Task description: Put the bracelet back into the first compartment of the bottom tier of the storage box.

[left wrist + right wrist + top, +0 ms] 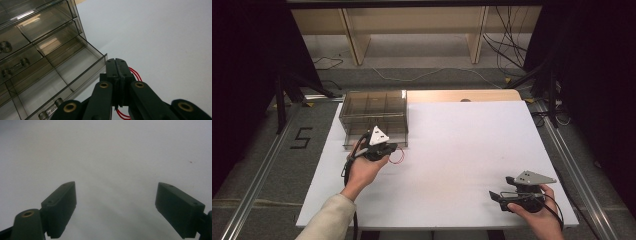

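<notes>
Smoky clear drawer box (374, 111) sits at the tabletop's (462, 150) far left corner, bottom drawer (72, 75) pulled out, nothing visible inside. Left gripper (119, 65) beside its front, jaws together on a red wire (135, 73). Right gripper (498, 196) near right edge, jaws apart, empty.

The red band (134, 72) is a thin loop of red elastic, pinched between the closed jaws so that short arcs of it stick out on either side; from above it shows as a slim red ring (398, 156) hanging just over the white surface, right at the front of the box.

The box (374, 117) is a smoky, see-through plastic organiser split into small drawers, standing at the far left of the surface. One bottom drawer (75, 75) is pulled out, its front corner just beside the band.
</notes>
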A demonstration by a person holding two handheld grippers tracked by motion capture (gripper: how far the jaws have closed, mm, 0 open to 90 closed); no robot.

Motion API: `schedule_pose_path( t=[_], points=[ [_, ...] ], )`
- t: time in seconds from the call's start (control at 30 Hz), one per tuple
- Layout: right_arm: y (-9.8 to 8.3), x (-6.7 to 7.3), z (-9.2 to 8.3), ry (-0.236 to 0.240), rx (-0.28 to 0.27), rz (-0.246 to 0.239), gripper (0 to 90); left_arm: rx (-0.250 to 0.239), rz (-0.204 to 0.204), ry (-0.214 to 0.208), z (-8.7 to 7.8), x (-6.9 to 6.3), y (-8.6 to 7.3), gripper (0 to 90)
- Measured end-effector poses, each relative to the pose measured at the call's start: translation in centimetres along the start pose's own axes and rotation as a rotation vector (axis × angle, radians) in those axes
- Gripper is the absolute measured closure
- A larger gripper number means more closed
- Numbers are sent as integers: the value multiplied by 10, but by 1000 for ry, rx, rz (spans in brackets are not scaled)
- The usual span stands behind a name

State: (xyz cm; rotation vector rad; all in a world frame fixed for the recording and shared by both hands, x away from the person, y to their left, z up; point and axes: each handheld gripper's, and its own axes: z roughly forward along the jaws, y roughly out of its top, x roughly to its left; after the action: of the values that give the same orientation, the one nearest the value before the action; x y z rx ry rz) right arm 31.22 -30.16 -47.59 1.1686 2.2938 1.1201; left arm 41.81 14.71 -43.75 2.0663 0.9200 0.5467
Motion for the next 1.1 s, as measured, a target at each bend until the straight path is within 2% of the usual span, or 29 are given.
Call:
schedule_pose_path(
  t=[0.1, 0.23, 0.77, 1.1],
  points=[
    [0, -1, 1, 6, 2, -13, 179, -1, -2, 2, 0, 1, 0, 896],
    [0, -1, 0, 1, 6, 1, 179, 1, -7, 7, 0, 4, -1, 896],
    [0, 0, 0, 1, 9, -5, 179, -6, -35, 46, -10, 21, -3, 897],
    [-1, 0, -1, -1, 8, -4, 179, 6, -33, 63, -12, 28, -4, 896]
  ],
)
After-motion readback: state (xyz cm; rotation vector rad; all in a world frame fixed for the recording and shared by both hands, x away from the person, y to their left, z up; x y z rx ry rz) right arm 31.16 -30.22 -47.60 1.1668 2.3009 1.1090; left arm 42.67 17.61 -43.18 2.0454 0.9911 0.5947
